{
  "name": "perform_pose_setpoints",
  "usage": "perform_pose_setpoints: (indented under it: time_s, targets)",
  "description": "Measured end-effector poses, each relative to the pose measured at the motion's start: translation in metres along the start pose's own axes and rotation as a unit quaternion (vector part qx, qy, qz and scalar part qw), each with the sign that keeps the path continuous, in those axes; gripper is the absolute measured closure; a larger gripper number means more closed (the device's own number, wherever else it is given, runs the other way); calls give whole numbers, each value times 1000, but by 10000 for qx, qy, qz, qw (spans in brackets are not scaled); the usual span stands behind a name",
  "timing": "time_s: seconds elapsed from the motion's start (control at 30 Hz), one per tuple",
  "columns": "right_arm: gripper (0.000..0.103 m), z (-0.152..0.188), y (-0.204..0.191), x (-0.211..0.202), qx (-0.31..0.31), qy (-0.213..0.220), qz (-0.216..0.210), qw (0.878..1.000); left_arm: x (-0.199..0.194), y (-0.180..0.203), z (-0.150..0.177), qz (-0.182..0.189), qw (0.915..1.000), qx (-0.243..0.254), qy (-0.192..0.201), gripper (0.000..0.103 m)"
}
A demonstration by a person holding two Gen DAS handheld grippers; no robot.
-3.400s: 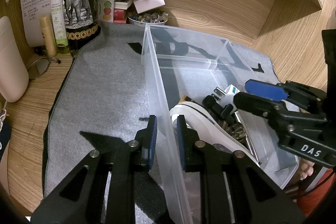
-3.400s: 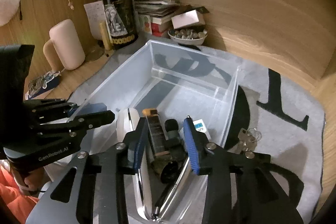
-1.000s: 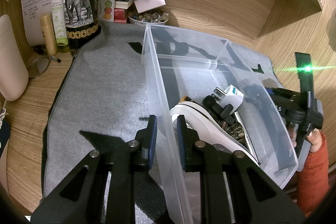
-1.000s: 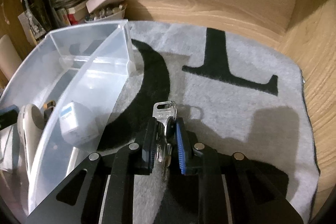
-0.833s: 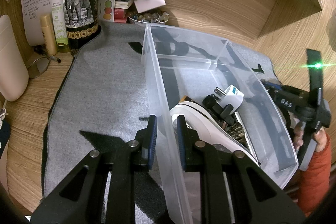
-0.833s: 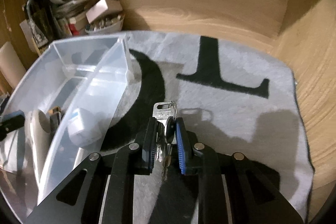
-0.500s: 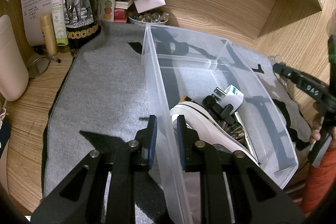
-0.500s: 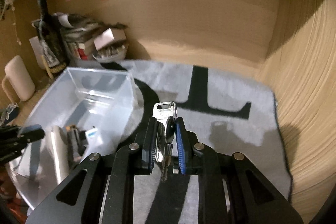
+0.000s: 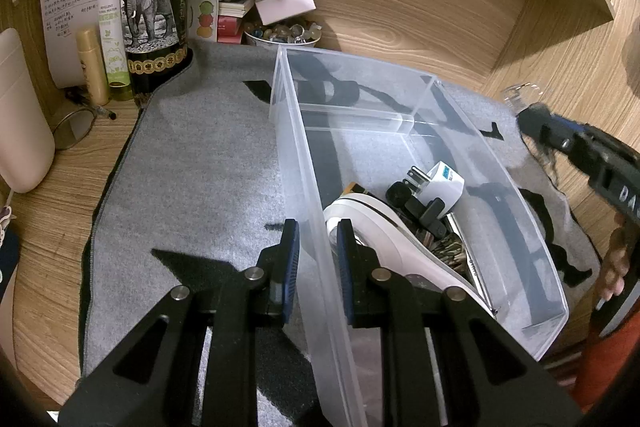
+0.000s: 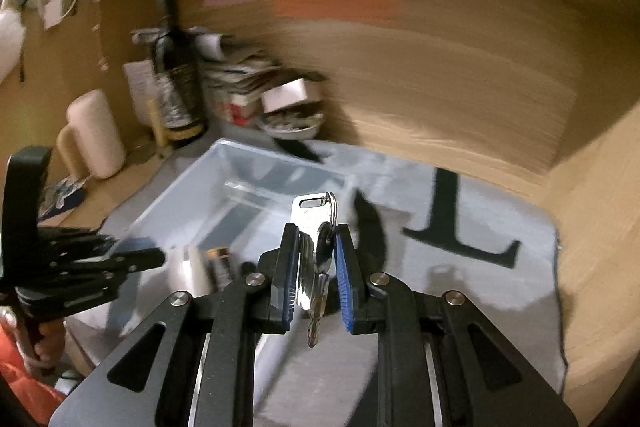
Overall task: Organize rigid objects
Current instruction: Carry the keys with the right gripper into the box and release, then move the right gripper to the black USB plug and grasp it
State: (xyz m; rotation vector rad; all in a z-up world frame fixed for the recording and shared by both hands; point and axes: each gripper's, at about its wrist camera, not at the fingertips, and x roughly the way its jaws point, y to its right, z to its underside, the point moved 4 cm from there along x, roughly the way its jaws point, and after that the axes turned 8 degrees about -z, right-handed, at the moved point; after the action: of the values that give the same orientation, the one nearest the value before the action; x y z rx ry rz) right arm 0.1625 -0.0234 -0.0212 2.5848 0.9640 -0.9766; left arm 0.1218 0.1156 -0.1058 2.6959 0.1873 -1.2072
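Observation:
A clear plastic bin (image 9: 420, 95) stands on a grey felt mat (image 9: 200, 163). Inside it lie a white curved object (image 9: 384, 231), a white plug adapter (image 9: 444, 183), black parts and a pen. My left gripper (image 9: 316, 239) is shut on the bin's near left wall (image 9: 308, 211). My right gripper (image 10: 316, 243) is shut on a bunch of silver keys (image 10: 314, 219) and holds it in the air above the mat, right of the bin (image 10: 256, 179). In the left wrist view the right gripper (image 9: 536, 119) hangs at the right, above the bin's rim.
A wine bottle with an elephant label (image 9: 154, 7), a green bottle (image 9: 114, 11), a yellow tube (image 9: 92, 67), a bowl of small stones (image 9: 284, 33), papers and books stand against the wooden back wall. A cream cylinder (image 9: 20, 115) stands at the left.
My right gripper closed on the keys on the mat, lifted them and swung them up and left toward the bin. The left gripper has not moved.

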Motion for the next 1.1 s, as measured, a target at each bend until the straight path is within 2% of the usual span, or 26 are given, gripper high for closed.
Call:
perform_pose_setpoints:
  time_s: [0.2,0.57,0.83,0.9,1.07,1.1]
  targets:
    - [87,8,-28,27,-268,-387,-377,9982,0,0,0,4,10000,-4,0,85]
    - [87,27,-44,58,-478,-1053,-637,9912,0,0,0,3,10000,-6,5,85]
    - [86,22,-43,51,-394,-982,-640,9923,0,0,0,2,10000,-5,4,85]
    - [84,20,-42,48,-373,-934,-631,9929,0,0,0,3,10000,-7,4,85]
    - [63,12,-37,35,-292,-672,-532,9959,0,0,0,1,10000,-3,5,85]
    - [62,10,-35,31,-274,-602,-490,9966,0,0,0,3,10000,-5,4,85]
